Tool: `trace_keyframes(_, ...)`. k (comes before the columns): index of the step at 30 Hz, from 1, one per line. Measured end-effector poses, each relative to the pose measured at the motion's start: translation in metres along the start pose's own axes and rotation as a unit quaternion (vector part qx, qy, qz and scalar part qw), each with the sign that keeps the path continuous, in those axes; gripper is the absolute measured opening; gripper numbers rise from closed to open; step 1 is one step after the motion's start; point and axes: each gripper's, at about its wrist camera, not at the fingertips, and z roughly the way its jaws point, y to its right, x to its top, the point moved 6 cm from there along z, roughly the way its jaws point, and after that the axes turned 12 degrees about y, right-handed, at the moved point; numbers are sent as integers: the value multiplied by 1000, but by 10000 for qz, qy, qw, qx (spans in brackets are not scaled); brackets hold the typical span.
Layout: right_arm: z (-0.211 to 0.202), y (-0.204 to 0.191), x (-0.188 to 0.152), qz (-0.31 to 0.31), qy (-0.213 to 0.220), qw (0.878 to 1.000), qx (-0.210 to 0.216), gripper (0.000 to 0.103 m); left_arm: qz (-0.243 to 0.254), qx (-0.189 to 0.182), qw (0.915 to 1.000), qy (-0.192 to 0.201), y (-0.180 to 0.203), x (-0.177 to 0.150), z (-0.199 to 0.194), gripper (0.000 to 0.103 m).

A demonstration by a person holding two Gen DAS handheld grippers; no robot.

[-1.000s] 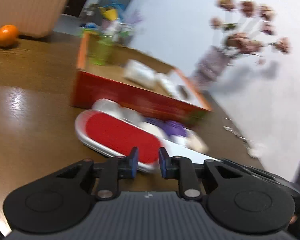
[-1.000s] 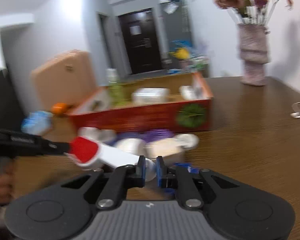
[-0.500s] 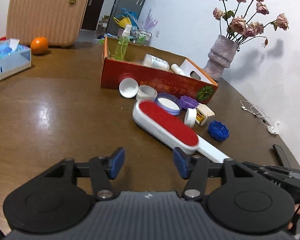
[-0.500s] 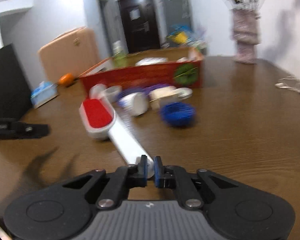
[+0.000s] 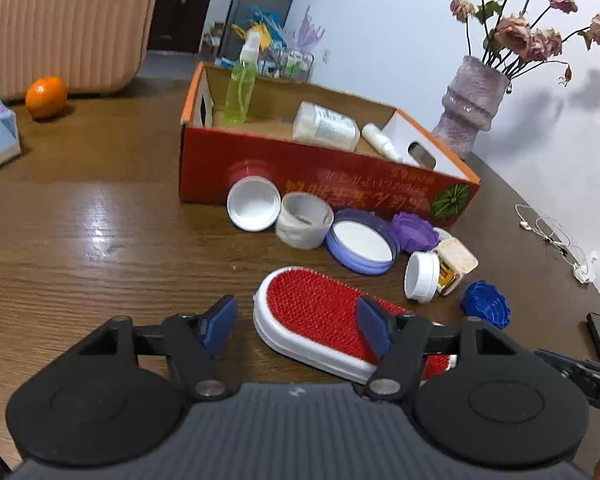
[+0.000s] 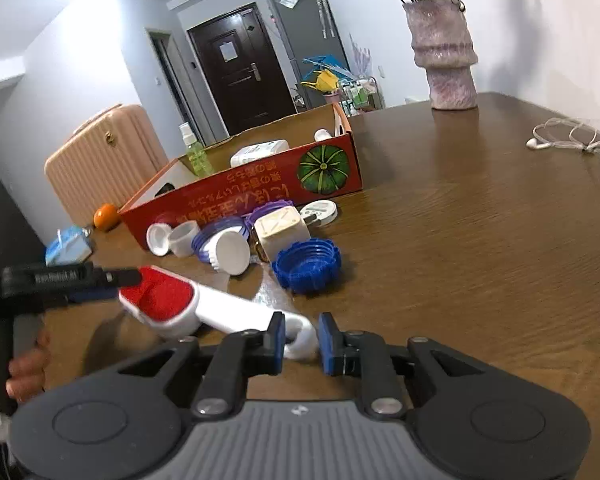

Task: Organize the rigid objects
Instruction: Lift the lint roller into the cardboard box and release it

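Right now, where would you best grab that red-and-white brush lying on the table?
Probably the slim white handle, from its free end: it lies flat, narrow enough for the opening right claw already straddling its looped tip. The red bristle head is far wider.

- Upside-down yellow East Asian characters are printed along the side of the red cardboard box [image 6: 252,196]; they cannot be read with certainty.
- A label on the white bottle [image 5: 326,126] is too blurred to read.
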Motion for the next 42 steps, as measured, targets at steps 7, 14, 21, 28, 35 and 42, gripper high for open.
trace_keyframes(7,37,9,-3,-215,-66,9994,-274,17,-353,-212,9991,-130,-6,-1,-1,67)
trace_keyframes(14,57,15,8,-311,-8,9988,-373,19,-672,-367,9969,-189,-7,-9,-12,60)
trace_keyframes(21,59,17,7,-51,-5,9996,-261,14,-641,-312,9974,31,-1,-12,-25,58)
trace_keyframes(28,41,21,10,277,73,9993,-249,13,-661,-307,9971,201,14,-9,-49,57)
trace_keyframes(35,38,17,59,433,643,9970,-47,13,-492,-407,9949,778,20,61,-39,56)
trace_keyframes(42,118,4,132,393,914,9949,148,13,-370,-166,9942,992,5,126,23,56)
